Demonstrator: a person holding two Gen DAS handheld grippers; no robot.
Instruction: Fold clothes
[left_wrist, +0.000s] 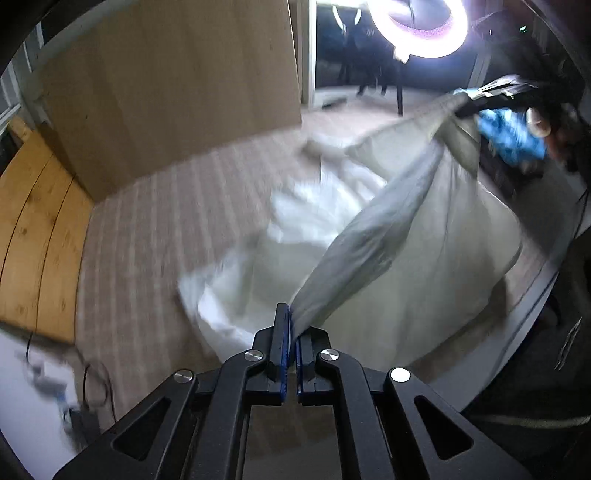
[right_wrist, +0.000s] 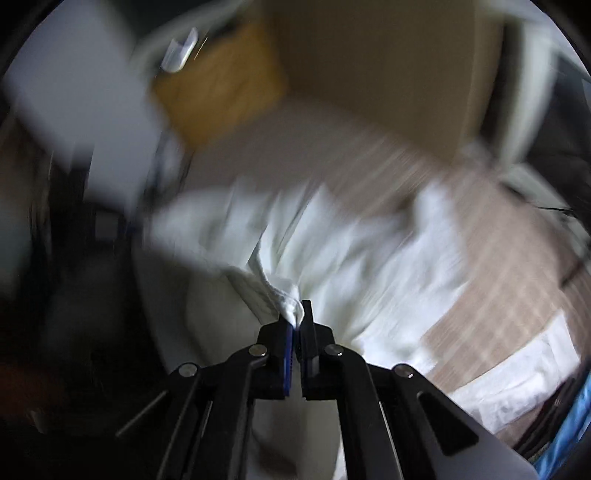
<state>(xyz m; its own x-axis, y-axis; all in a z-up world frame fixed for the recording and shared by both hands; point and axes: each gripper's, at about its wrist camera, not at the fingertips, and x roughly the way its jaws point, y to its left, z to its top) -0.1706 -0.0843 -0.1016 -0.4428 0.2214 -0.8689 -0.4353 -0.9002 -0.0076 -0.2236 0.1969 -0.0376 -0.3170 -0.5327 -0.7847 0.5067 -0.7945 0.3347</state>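
A white garment (left_wrist: 424, 258) hangs in the air above a beige striped bed surface (left_wrist: 166, 229), its lower part still draped on the bed. My left gripper (left_wrist: 291, 328) is shut on one edge of the cloth, which runs taut as a grey band up to the right. At the upper right of the left wrist view, my right gripper (left_wrist: 469, 99) pinches the other end, held by a hand. In the right wrist view, the right gripper (right_wrist: 295, 321) is shut on a bunched corner of the white garment (right_wrist: 332, 240). That view is badly blurred.
A tan headboard panel (left_wrist: 177, 92) stands behind the bed, with a wooden board (left_wrist: 33, 236) to its left. A bright ring light (left_wrist: 421, 33) shines at the top right. A blue cloth (left_wrist: 509, 136) lies beside the hand. Cables and a white surface (left_wrist: 33, 398) sit at lower left.
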